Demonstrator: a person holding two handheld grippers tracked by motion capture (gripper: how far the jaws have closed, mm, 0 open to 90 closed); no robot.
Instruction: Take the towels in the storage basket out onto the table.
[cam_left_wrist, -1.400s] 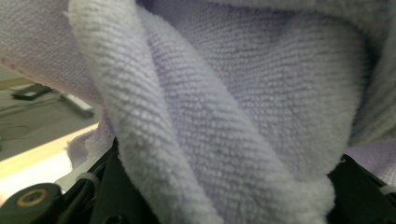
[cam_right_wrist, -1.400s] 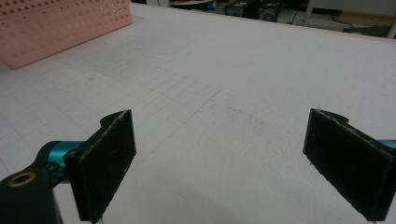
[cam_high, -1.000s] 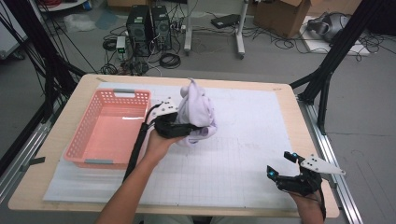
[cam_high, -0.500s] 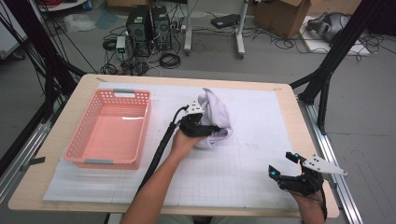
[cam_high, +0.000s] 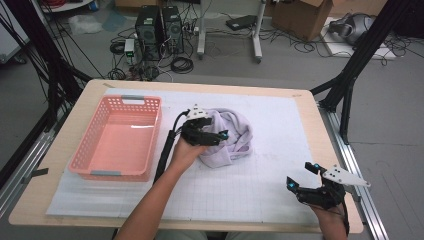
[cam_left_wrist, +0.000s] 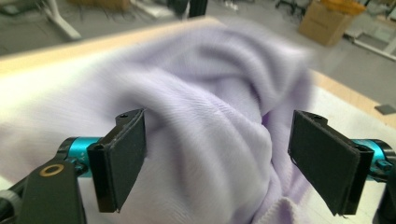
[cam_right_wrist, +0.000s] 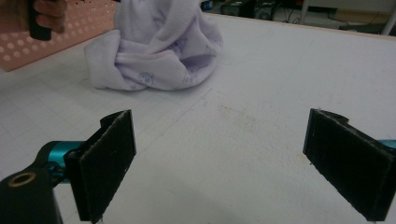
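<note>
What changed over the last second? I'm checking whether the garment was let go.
The left gripper carried the lilac garment rightward from beside the pink basket and lowered it onto the white mat. Its jaws have just been opening, wide apart now, cloth between them unpinched. The right gripper stayed open, and the basket stayed put.

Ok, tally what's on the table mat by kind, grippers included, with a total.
Pink basket: 1
Lilac garment, bunched up: 1
Grippers: 2, left gripper open at the garment, right gripper open over bare mat
Total: 4
</note>
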